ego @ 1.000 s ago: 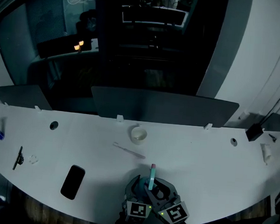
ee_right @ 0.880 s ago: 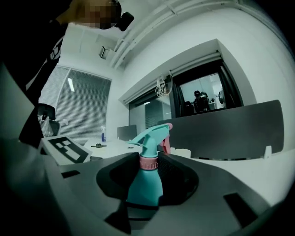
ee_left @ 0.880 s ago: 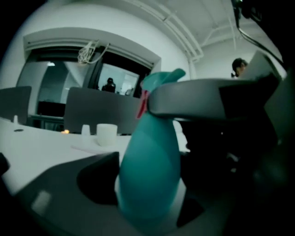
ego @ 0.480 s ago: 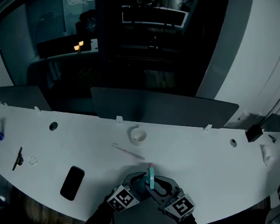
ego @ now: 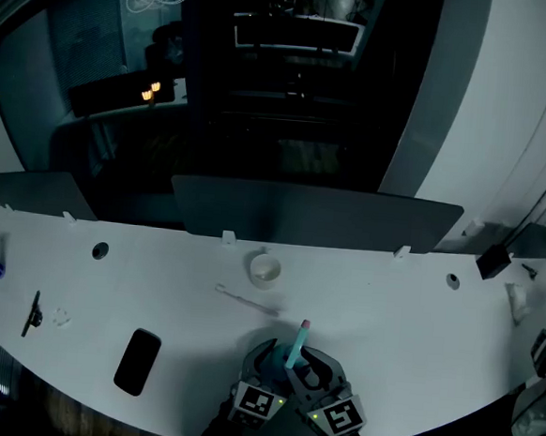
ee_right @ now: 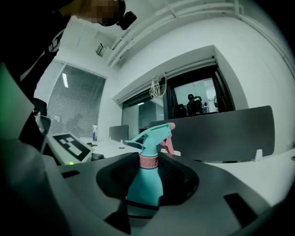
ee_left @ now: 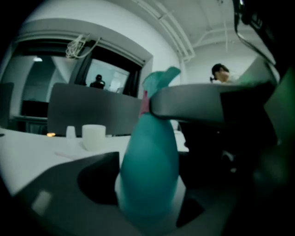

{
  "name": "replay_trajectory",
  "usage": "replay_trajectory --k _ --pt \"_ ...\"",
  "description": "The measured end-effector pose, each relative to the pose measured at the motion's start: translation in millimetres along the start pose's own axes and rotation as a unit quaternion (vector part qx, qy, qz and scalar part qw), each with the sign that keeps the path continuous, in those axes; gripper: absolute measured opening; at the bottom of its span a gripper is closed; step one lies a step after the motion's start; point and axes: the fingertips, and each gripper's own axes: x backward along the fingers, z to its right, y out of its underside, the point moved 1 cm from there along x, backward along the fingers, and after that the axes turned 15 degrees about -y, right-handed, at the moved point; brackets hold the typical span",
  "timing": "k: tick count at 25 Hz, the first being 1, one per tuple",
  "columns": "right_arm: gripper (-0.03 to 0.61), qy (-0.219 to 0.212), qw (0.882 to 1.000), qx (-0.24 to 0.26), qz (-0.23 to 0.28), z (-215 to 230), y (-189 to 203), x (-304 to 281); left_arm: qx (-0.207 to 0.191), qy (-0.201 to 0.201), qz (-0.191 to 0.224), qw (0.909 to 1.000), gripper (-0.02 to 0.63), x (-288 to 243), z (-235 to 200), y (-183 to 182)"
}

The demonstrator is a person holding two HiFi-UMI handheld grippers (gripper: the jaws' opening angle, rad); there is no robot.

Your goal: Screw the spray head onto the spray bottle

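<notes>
Looking down in the head view, the left gripper (ego: pixel 276 367) and right gripper (ego: pixel 308 369) meet at the bottom centre of the frame, over the near edge of the white desk (ego: pixel 415 327). The teal spray bottle (ego: pixel 292 355) stands between them, with the spray head (ego: pixel 302 330) pointing up the frame. A cup (ego: pixel 264 269) sits above it and a phone (ego: pixel 137 362) to the lower left. The picture is dim, and the grippers cover most of the bottle.

Left gripper view: the bottle's body fills the centre, sitting in the wide-set jaws, which grip its broad part. One right-gripper jaw crosses the frame at neck height and hides the collar. The bottle's base is cut off below.

Right gripper view: the pink collar (ee_right: pixel 148 161) sits level with the jaw recess at frame centre. The jaws are at a middling width and closed around the spray head at that collar. The pink trigger (ee_right: pixel 168 142) rises behind it.

Handling, as a judgement: the bottle is probably light, smooth plastic with a body that yields if squeezed hard. Hold the body firmly but gently. Turn the ribbed collar rather than the nozzle or trigger, which could bend.

No view shows the threads, so whether the head is fully seated cannot be told.
</notes>
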Motion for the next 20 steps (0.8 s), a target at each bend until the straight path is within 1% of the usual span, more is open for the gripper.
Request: replay_trajectory --k 1,2,3,4,5,6,7,8,9,12,14,16,18,19,20 --pt "0.127 -0.024 1.000 -0.006 -0.002 0 0 0 -0.004 0.042 -0.006 0.9991 0.393 2 -1 2" --pt "0.127 -0.048 0.999 -0.010 -0.006 0 0 0 -0.013 0.085 -0.018 0.9961 0.419 4 -2 3" --pt "0.126 -0.070 0.997 -0.011 -0.012 1 0 0 -0.030 0.128 -0.034 0.9908 0.420 5 -2 5" --pt "0.127 -0.091 0.996 -0.010 -0.017 3 -1 0 -0.056 0.168 -0.054 0.9828 0.420 5 0 9" --pt "0.127 -0.107 0.994 -0.008 -0.021 4 -1 0 -0.085 0.202 -0.072 0.9730 0.414 5 2 13" --pt "0.126 -0.117 0.993 -0.005 -0.024 6 -2 0 -0.107 0.226 -0.083 0.9646 0.386 5 5 17" --pt "0.126 -0.119 0.993 -0.002 -0.023 7 -2 1 -0.117 0.235 -0.086 0.9611 0.371 5 7 18" --pt "0.127 -0.113 0.993 0.004 -0.021 8 -2 1 -0.116 0.229 -0.082 0.9629 0.370 4 7 17" --pt "0.126 -0.101 0.995 0.011 -0.017 8 -3 1 -0.109 0.212 -0.074 0.9684 0.368 3 7 16" --pt "0.127 -0.038 0.999 0.019 0.002 9 -3 3 -0.081 0.122 -0.054 0.9878 0.364 2 4 13" --pt "0.126 0.007 1.000 0.013 0.014 9 -3 5 -0.064 0.057 -0.052 0.9950 0.360 1 3 11" --pt "0.126 0.042 0.999 0.008 0.018 9 -2 6 -0.049 -0.009 -0.054 0.9973 0.360 0 1 10" --pt "0.126 0.058 0.998 0.005 0.019 6 -1 6 -0.033 -0.068 -0.052 0.9957 0.359 -1 -3 14" --pt "0.126 0.056 0.998 0.002 0.018 6 0 5 -0.024 -0.084 -0.049 0.9950 0.360 -1 -4 15" --pt "0.124 0.049 0.999 0.000 0.018 5 0 5 -0.014 -0.084 -0.046 0.9953 0.360 -1 -4 14"
